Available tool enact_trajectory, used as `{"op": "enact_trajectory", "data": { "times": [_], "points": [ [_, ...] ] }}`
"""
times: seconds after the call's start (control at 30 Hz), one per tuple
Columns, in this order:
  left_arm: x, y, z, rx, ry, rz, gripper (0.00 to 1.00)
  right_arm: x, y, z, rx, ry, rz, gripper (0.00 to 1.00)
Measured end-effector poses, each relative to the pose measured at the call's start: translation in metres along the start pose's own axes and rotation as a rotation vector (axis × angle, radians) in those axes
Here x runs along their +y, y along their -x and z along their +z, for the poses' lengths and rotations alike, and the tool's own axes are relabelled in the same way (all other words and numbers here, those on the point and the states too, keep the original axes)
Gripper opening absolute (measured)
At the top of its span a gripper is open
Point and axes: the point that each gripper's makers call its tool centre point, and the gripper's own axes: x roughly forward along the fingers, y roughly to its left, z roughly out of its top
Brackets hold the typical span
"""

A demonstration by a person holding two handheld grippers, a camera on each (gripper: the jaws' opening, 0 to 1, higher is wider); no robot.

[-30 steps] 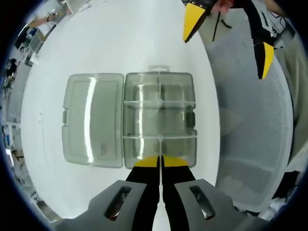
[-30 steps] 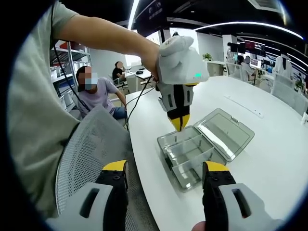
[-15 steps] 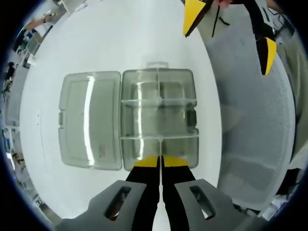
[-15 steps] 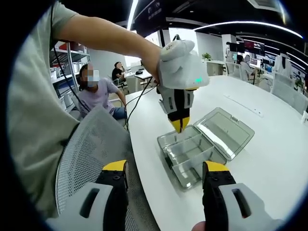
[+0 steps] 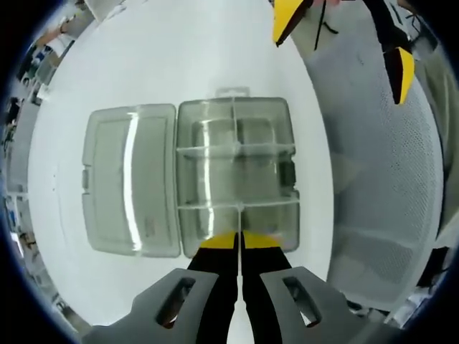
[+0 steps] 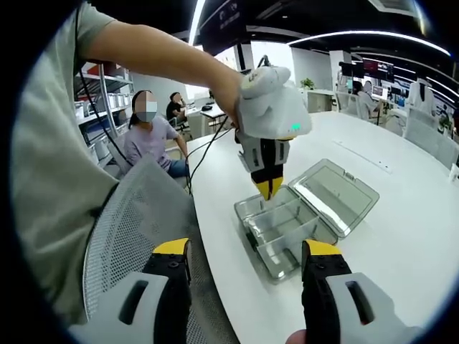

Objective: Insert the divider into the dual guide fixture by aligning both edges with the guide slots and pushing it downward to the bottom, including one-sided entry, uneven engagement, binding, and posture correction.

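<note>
On white tabletop (image 5: 179,50), clear ribbed plastic box (image 5: 237,172), left tongs (image 5: 239,241) clenched, right tongs (image 6: 244,258) released

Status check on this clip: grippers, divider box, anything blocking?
Left hand-held gripper shut, poised above the open clear box. Right hand-held gripper open, back over the mesh chair. Dividers already seated inside. Nothing blocking.

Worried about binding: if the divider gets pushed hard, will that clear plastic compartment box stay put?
Probably not: the clear plastic compartment box looks thin-walled and light on the smooth white table, so it may slide. Its open lid might resist tipping.
</note>
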Motion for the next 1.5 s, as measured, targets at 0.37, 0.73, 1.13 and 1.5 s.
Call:
{"op": "enact_trajectory", "data": {
  "times": [0.37, 0.73, 1.13, 1.5],
  "points": [
    [0.000, -0.008, -0.001, 0.009, 0.002, -0.006, 0.00, -0.001, 0.001, -0.002, -0.001, -0.008, -0.002, 0.59],
    [0.000, -0.016, -0.003, 0.008, 0.024, -0.013, 0.00, 0.000, 0.000, -0.001, 0.000, -0.006, 0.001, 0.59],
    [0.001, -0.020, -0.005, 0.011, 0.061, -0.032, 0.00, 0.002, 0.000, -0.001, 0.005, -0.005, 0.005, 0.59],
    [0.001, -0.020, -0.005, 0.039, 0.091, -0.044, 0.00, 0.008, -0.002, 0.000, 0.024, 0.011, 0.025, 0.59]
  ]
}}
